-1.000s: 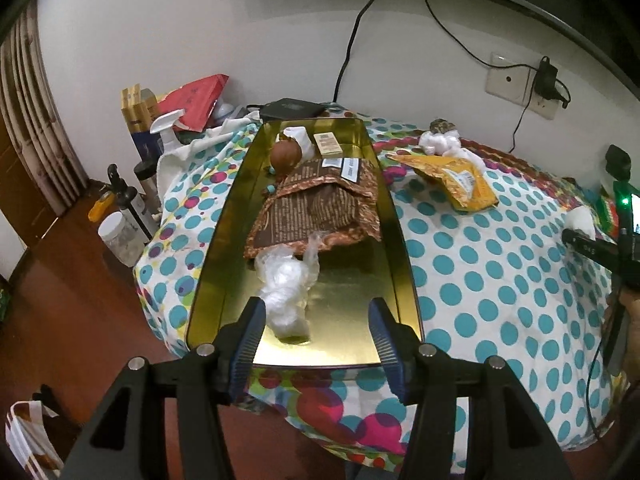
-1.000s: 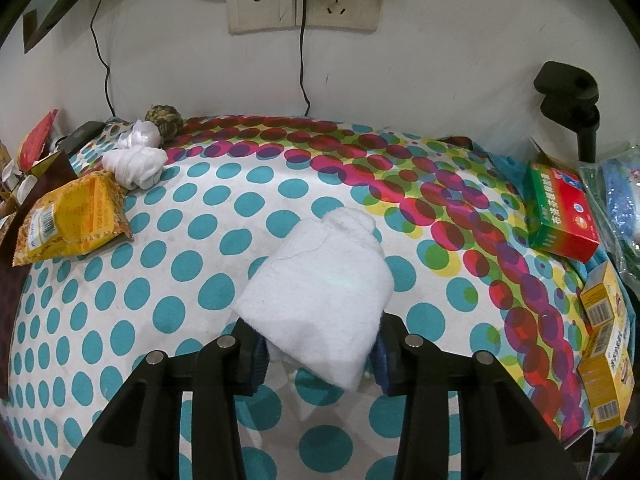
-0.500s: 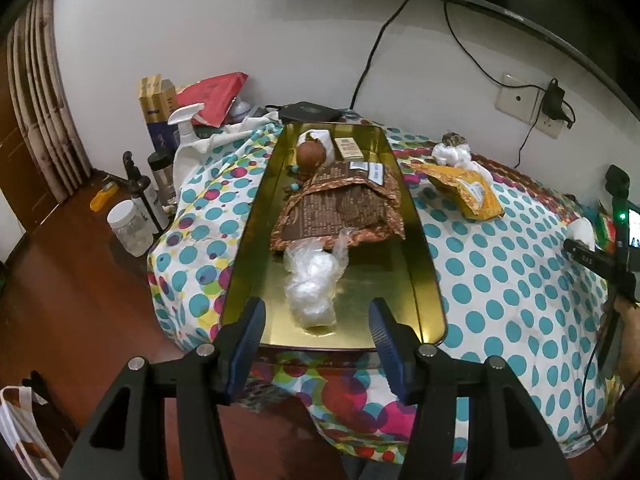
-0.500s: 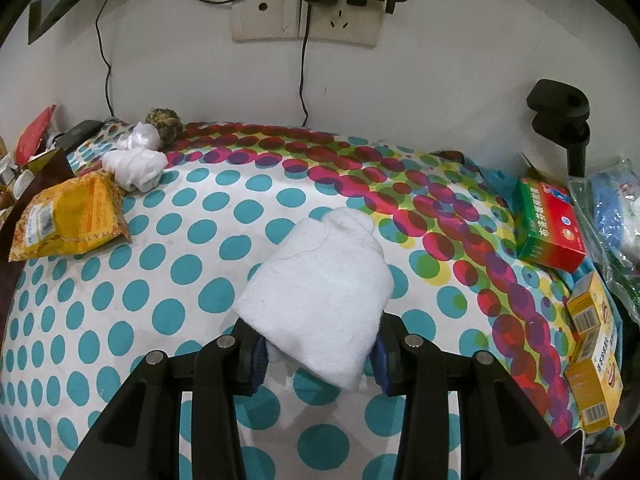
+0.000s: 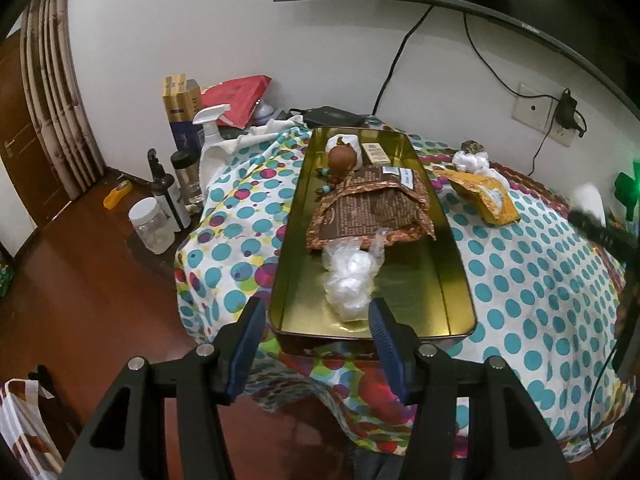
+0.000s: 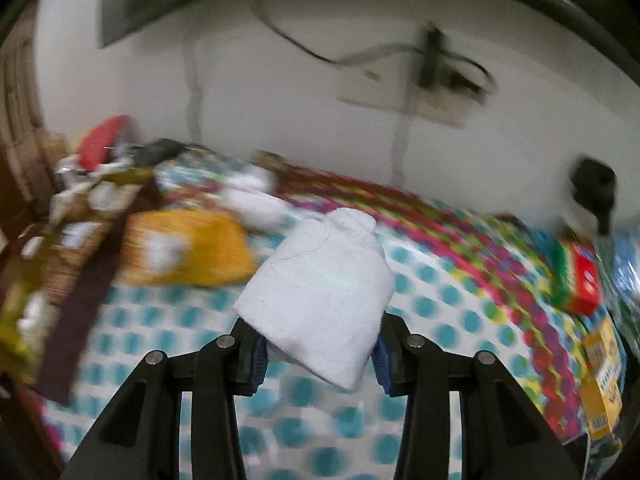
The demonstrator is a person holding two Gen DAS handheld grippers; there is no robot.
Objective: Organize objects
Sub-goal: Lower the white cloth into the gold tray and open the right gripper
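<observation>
Fingers of the right gripper [image 6: 318, 354] are clenched on a white folded cloth [image 6: 320, 300], holding it in the air above the polka-dot surface [image 6: 440, 320]; that view is smeared, so the carrying hand looks to be in motion, though where it heads cannot be told; fingers of the left gripper [image 5: 316, 334] are spread and hold nothing, hovering just off the near end of the gold tray [image 5: 456, 280]. Inside the tray lie a clear plastic bag [image 5: 350, 276] near its front, a brown patterned packet [image 5: 372, 208] in the middle, and a brown ball [image 5: 342, 158] at the far end; so part of the sorting looks done. Beside the tray a yellow packet [image 5: 486, 196] and a white bundle [image 5: 472, 160] sit loose on the surface; these, and the cloth, probably remain to be placed.
</observation>
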